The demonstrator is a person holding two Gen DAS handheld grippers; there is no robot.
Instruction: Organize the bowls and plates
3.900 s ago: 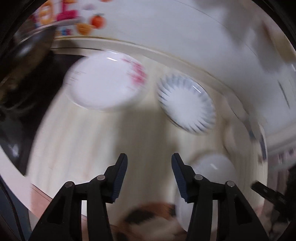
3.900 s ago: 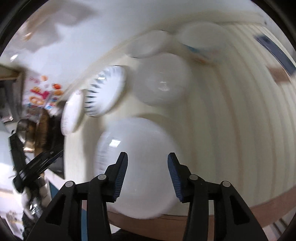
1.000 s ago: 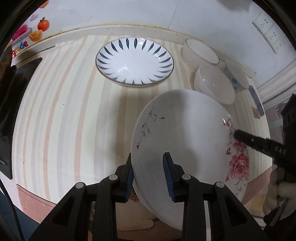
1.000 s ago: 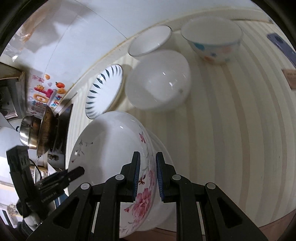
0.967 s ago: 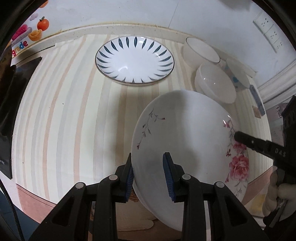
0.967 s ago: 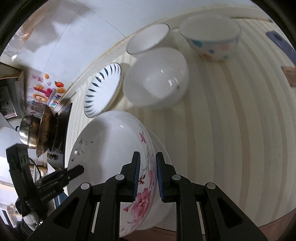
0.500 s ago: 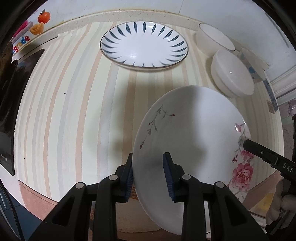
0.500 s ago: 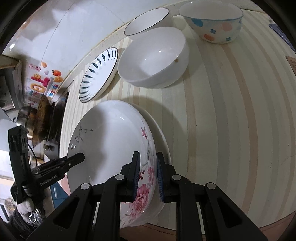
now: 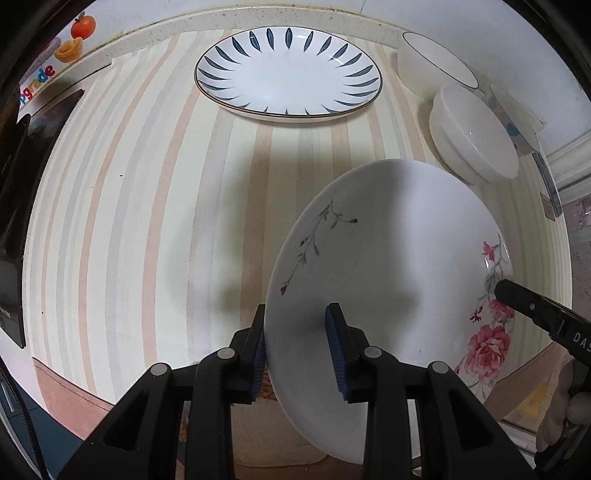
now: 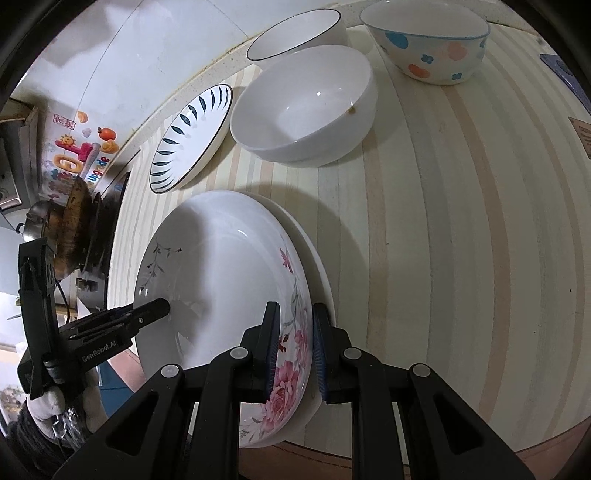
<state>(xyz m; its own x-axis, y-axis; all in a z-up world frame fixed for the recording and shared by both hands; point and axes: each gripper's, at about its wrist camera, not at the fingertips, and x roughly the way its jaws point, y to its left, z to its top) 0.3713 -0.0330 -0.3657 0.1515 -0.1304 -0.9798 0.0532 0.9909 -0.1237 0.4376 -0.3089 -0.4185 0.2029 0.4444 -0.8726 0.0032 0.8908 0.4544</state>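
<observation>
A white plate with pink roses [image 9: 388, 266] [image 10: 221, 280] is held by both grippers at opposite rims. My left gripper [image 9: 297, 343] is shut on its near rim. My right gripper [image 10: 295, 347] is shut on the rose-painted rim. The plate sits low over a plain white plate [image 10: 321, 280] at the counter's front edge; only that plate's rim shows. A blue-leaf plate [image 9: 288, 74] [image 10: 190, 136] lies at the back.
A plain white bowl [image 10: 306, 103] [image 9: 476, 136], a blue-rimmed bowl [image 10: 295, 33] [image 9: 436, 70] and a spotted bowl [image 10: 428, 40] stand at the back right. A stove with a pan [image 10: 70, 221] is at the left. The striped counter [image 9: 129, 221] ends close below the plates.
The rose plate, held by both grippers, has come lower over the white plate near the front edge. Both cameras now sit closer to the counter.
</observation>
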